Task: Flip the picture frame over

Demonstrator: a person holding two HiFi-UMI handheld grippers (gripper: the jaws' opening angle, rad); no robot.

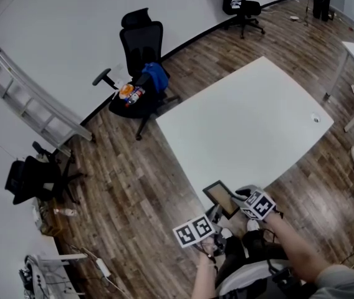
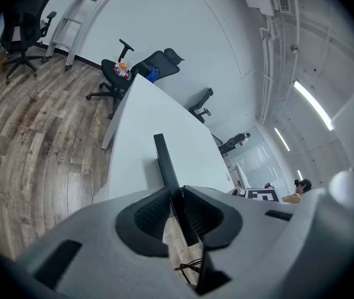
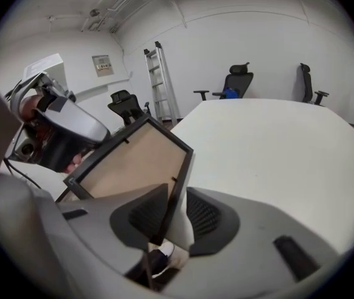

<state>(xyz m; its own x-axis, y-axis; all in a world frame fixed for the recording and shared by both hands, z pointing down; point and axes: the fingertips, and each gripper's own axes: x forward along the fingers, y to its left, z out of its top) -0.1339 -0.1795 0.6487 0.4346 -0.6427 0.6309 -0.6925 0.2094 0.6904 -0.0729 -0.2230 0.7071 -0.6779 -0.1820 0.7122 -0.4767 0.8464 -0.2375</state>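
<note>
Near table [image 1: 227, 136] corner, downward-angled left hand-held gripper [image 2: 176, 195] clamps picture frame [image 2: 164, 161].

Black frame, white table, brown floor
The picture frame [image 1: 221, 198] is black-rimmed with plain tan backing; the table [image 1: 245, 123] white; the plank floor [image 1: 127, 185] mottled brown; the left gripper [image 2: 176, 199] and right gripper [image 3: 176, 201] grey with black ribbed pads [image 2: 147, 217] and black-and-white checked marker cubes [image 1: 194, 230].
</note>
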